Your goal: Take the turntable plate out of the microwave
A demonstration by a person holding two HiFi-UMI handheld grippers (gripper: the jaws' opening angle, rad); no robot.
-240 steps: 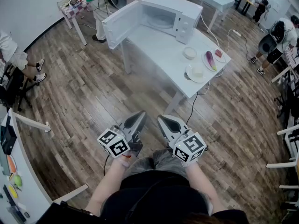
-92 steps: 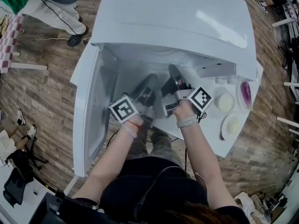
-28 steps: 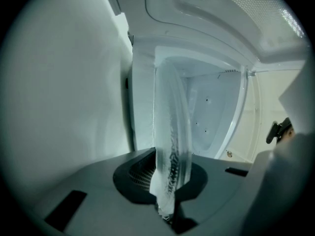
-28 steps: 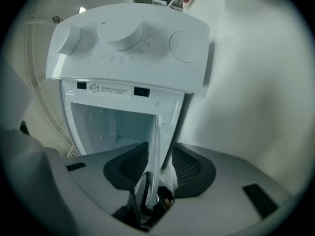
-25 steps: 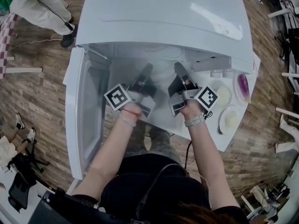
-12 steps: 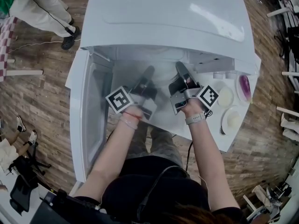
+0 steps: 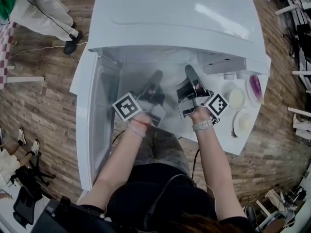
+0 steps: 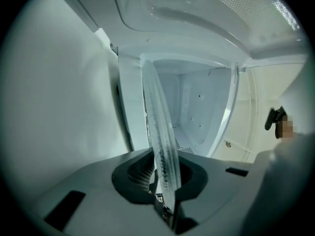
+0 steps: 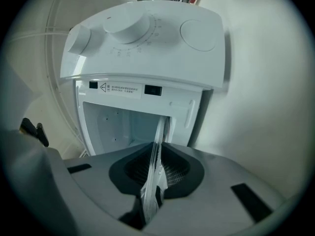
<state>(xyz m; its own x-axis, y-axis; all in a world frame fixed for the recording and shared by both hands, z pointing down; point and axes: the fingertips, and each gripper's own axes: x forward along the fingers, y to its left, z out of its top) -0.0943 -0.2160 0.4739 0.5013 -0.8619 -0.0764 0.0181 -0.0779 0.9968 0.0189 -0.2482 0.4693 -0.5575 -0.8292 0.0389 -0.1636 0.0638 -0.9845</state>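
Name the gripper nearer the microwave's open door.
Left gripper: clamped on the turntable plate nearest the door. Right gripper, jaws just closing on that plate, by the control panel.

Black short-sleeved top [image 7: 160, 200], grey trousers [image 7: 164, 147]. Thin red band [image 7: 138, 122] on left wrist, pale watch [image 7: 200, 126] on right wrist. Left gripper [image 7: 156, 77], right gripper [image 7: 189, 74]: dark grey jaws, pale bodies. Left cube [image 7: 127, 107], right cube [image 7: 216, 104]: white, black square markers.
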